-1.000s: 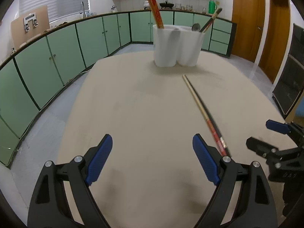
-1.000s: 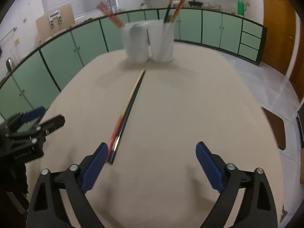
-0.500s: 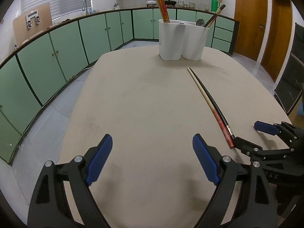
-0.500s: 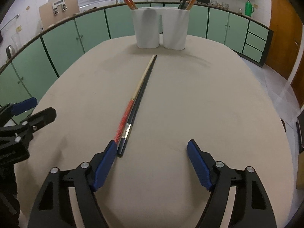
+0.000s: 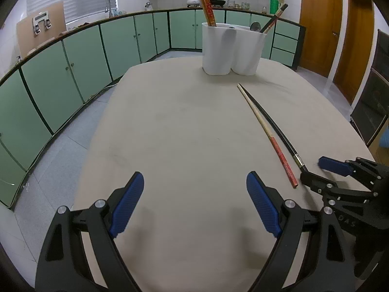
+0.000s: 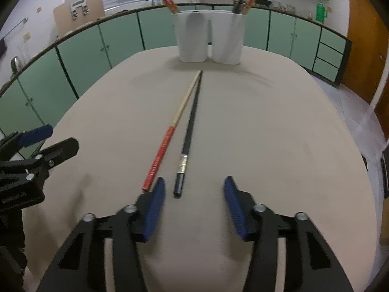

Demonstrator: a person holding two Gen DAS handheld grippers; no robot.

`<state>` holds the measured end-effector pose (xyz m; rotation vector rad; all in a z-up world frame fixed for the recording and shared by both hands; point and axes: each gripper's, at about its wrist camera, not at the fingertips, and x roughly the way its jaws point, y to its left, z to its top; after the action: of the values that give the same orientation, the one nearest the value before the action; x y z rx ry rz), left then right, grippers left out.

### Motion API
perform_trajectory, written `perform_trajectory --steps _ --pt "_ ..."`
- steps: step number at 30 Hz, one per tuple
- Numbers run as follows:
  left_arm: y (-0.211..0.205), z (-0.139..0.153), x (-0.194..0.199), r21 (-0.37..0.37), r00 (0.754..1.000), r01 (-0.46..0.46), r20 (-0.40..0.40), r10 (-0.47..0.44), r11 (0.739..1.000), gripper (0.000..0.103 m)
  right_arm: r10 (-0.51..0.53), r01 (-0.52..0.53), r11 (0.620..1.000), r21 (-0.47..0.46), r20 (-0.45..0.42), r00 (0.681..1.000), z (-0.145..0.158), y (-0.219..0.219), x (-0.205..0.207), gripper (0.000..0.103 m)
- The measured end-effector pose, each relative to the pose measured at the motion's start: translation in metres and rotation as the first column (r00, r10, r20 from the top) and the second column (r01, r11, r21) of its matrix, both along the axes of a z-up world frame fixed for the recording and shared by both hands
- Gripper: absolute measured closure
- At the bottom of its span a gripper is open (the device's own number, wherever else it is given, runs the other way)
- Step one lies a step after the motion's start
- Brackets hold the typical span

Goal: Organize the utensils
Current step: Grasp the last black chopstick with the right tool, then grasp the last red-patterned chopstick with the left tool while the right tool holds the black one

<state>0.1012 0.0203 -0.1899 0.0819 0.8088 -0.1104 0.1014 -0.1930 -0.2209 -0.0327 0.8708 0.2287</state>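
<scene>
Two chopsticks lie side by side on the beige table: a red-handled wooden one (image 6: 167, 141) and a black one (image 6: 189, 136). They also show in the left wrist view as the red-handled chopstick (image 5: 267, 133) and the black chopstick (image 5: 277, 126). My right gripper (image 6: 193, 200) is open, its fingers on either side of the black chopstick's near end, low over the table. My left gripper (image 5: 194, 204) is open and empty over bare table to the left. A white two-compartment holder (image 6: 210, 36) at the far end holds other chopsticks and a spoon.
The oval table (image 5: 182, 133) ends in rounded edges on both sides. Green cabinets (image 5: 73, 73) run along the left and back walls. Wooden doors (image 5: 318, 24) stand at the right. The left gripper shows at the left edge of the right wrist view (image 6: 46, 138).
My right gripper has moved forward and left and narrowed, so its fingers now flank the black chopstick's near end. The left gripper has stayed nearly still and open.
</scene>
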Motion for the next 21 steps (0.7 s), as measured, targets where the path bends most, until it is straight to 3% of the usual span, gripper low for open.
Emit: perform_trajectory --steps 6,12,21 --pt "-0.005 -0.001 0.002 -0.001 1.000 0.005 -0.003 -0.005 1.000 0.019 0.005 -0.005 0.999 0.036 -0.006 1.000 -0.001 -0.002 0.001 0.096" --pt "-0.023 -0.006 0.000 -0.010 0.999 0.039 -0.018 -0.039 0.999 0.019 -0.013 0.013 0.999 0.029 0.000 1.000 0.002 -0.006 -0.002 0.096" --pt "-0.067 -0.019 -0.002 -0.037 0.994 0.099 -0.049 -0.101 0.994 0.023 -0.098 0.098 0.993 0.059 -0.011 0.995 0.007 -0.047 -0.007 0.097"
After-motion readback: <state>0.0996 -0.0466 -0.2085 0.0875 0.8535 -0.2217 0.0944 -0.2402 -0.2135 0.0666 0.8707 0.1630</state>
